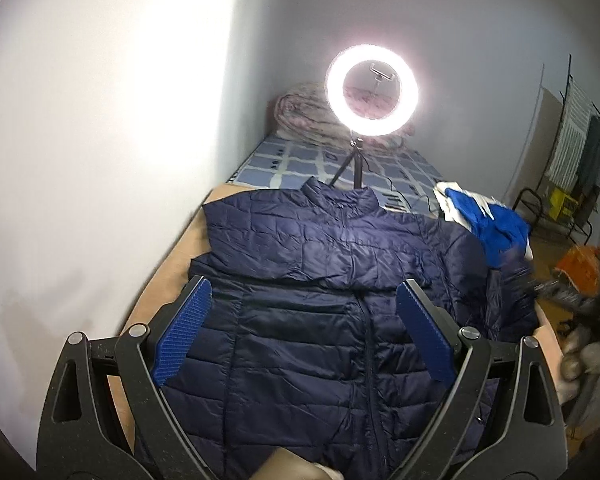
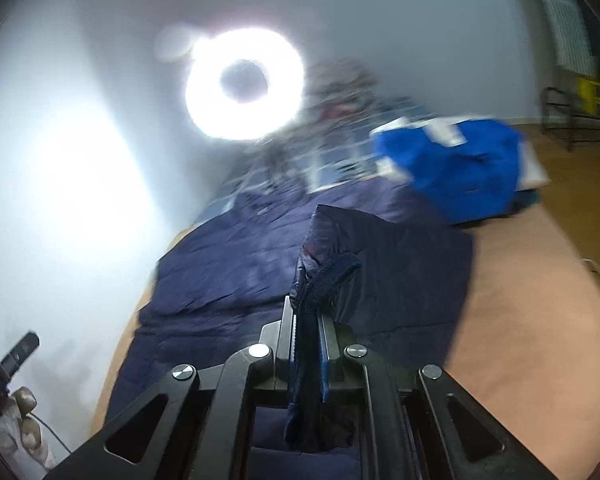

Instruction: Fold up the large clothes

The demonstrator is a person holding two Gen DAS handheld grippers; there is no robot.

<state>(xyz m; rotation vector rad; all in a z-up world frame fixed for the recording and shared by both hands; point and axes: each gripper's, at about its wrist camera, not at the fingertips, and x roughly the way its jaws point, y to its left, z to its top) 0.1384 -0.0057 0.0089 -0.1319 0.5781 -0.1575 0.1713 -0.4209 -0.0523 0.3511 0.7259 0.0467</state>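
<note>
Nearest to the lens we see our right gripper, its two jaws pressed together on a fold of dark navy fabric, the cuffed end of one sleeve of the jacket. This sleeve stands lifted above the rest of the garment. In the left wrist view our left gripper hangs over the jacket with its jaws spread wide; the two blue pads touch nothing and nothing is between them.

There is one jacket, a quilted navy one, and it lies flat with the front up on a tan sheet on the bed, the collar pointing away from us and the zipper closed. Just beside its right shoulder lies one bright blue garment with white parts. Behind the collar stands one lit ring light on a small tripod, on a blue checked bedcover. One rolled blanket lies at the far wall.
</note>
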